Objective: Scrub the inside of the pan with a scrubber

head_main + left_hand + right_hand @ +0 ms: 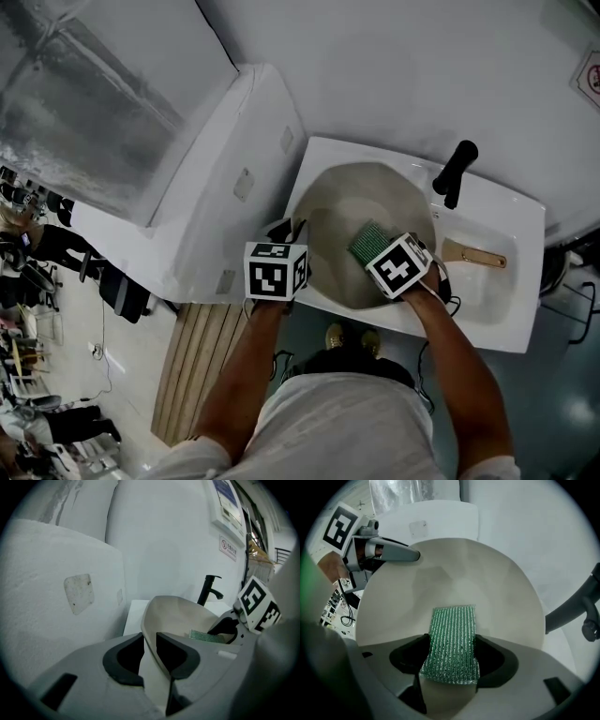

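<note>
A beige pan (352,202) lies tilted in the white sink (487,314), its wooden handle (476,256) pointing right. My left gripper (287,232) is shut on the pan's left rim (151,641), one jaw inside and one outside. Inside the pan, my right gripper (378,249) is shut on a green mesh scrubber (368,241). In the right gripper view the scrubber (453,639) sticks out past the jaws and lies against the pan's inner wall (454,578), with the left gripper (389,552) at the far rim. From the left gripper view the scrubber (206,636) shows low in the pan.
A black faucet (456,172) stands at the sink's back edge, right of the pan. A white cabinet (230,187) adjoins the sink on the left. Wooden slats (202,366) lie on the floor below it. The person's shoes (352,336) are at the sink's front.
</note>
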Demonstrator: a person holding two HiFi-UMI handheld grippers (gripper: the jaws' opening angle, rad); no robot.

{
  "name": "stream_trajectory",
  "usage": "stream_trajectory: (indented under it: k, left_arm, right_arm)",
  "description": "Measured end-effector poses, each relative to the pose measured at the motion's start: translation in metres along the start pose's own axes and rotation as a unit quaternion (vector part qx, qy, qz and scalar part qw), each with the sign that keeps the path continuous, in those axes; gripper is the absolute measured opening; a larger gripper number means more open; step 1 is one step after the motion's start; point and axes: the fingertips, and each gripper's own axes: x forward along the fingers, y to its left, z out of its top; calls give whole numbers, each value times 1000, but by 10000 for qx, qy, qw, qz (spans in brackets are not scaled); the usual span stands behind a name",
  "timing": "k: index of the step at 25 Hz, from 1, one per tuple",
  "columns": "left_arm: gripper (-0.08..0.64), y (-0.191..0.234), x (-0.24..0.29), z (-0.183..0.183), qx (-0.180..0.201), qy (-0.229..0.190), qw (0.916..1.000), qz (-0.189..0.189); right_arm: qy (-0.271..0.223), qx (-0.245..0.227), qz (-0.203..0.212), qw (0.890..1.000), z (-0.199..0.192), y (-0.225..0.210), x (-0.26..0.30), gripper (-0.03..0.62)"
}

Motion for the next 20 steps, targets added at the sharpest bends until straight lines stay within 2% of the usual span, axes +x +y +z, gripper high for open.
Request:
stream_trajectory:
  k: [4, 8, 13, 20]
  left_arm:
    - [91, -1, -1, 1, 1, -13, 10000, 13]
    - [91, -3, -2, 3, 14, -37, 10000, 34]
    - [92, -5, -5, 7, 25, -103, 9999, 38]
    - [95, -11, -9, 12, 46, -220, 9997, 36]
  right_arm:
    - [39, -76, -42, 10000, -4, -3, -3, 304]
    - [-127, -68, -93, 9999, -1, -5, -10, 304]
    - [-697, 146, -99, 9974, 11, -8, -25, 304]
    - [-1420, 574, -70, 9882, 18, -9, -46, 304]
